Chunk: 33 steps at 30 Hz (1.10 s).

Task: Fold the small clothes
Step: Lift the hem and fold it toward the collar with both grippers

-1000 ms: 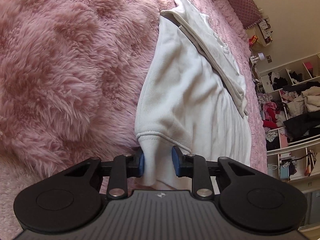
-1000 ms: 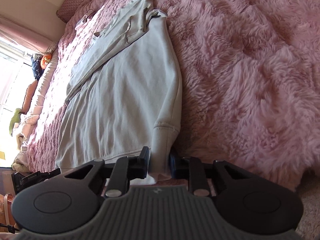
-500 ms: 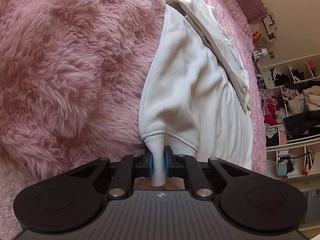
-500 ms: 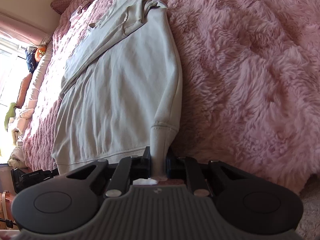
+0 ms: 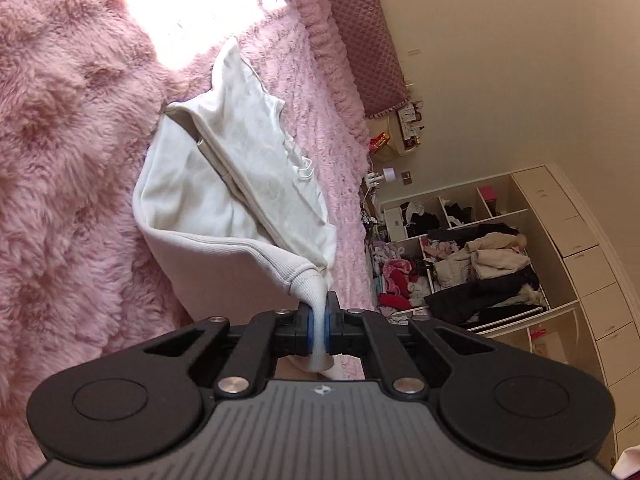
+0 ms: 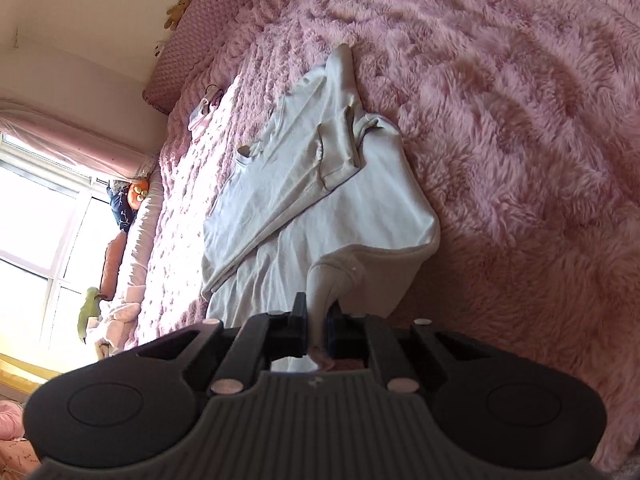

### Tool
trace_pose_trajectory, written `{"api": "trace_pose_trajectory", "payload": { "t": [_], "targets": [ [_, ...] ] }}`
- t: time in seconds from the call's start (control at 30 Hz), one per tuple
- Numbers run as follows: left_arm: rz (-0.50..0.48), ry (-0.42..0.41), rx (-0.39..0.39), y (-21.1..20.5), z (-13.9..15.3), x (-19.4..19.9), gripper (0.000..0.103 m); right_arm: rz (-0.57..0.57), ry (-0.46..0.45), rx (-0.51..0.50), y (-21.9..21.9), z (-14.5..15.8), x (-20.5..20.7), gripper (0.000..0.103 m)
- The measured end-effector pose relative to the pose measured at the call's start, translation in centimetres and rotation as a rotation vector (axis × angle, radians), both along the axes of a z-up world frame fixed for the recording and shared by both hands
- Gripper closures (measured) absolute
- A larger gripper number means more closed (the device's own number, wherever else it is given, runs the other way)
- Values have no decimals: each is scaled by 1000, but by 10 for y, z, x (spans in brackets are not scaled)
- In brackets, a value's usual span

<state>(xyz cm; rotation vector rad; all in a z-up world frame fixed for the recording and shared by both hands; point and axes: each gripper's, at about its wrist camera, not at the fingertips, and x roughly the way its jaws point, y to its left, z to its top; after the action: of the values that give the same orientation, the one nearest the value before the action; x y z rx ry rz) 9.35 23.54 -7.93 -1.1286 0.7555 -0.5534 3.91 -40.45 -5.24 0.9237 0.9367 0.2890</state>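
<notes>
A white sweatshirt (image 5: pixel 192 192) lies on a fluffy pink bedspread (image 5: pixel 68 152), with a sleeve folded across its body. My left gripper (image 5: pixel 318 320) is shut on the ribbed hem corner (image 5: pixel 304 276) and holds it lifted off the bed, so the lower part of the garment curls up. In the right wrist view the same sweatshirt (image 6: pixel 332 208) shows, and my right gripper (image 6: pixel 317 320) is shut on the other hem corner (image 6: pixel 328 280), also lifted above the bedspread (image 6: pixel 520 140).
A quilted pink headboard (image 5: pixel 368 40) runs along the far edge of the bed. Open shelves stuffed with clothes (image 5: pixel 472 264) stand beyond the bed. A window (image 6: pixel 36 232) and soft toys (image 6: pixel 136 196) lie at the bed's other side.
Both grippers closed on the hem corners, then lifted them up and carried them toward the collar end, so the lower edge now curls over the body.
</notes>
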Motion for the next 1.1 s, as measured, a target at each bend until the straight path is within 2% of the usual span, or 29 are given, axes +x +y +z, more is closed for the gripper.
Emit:
{"api": "trace_pose_trajectory", "payload": {
  "t": [0.27,0.47,0.63,0.83,0.97,1.1],
  "targets": [
    [51,-61,-38,5,0,108,99,-127,-92,18,-10,23,111,100],
    [80,-43,-16,4,-13,183,99,-183,-78,44,-12,7,198,100],
    [110,46,21,8,-44,233,99,-207,-17,34,-3,-20,262,100],
    [123,78,54,10,-62,271,99,-221,39,-2,2,-50,310,100],
    [122,98,94,9,-70,288,99,-216,64,-23,4,-66,330,100],
    [129,118,136,8,-75,300,99,-236,80,-2,6,-80,340,100]
  ]
}}
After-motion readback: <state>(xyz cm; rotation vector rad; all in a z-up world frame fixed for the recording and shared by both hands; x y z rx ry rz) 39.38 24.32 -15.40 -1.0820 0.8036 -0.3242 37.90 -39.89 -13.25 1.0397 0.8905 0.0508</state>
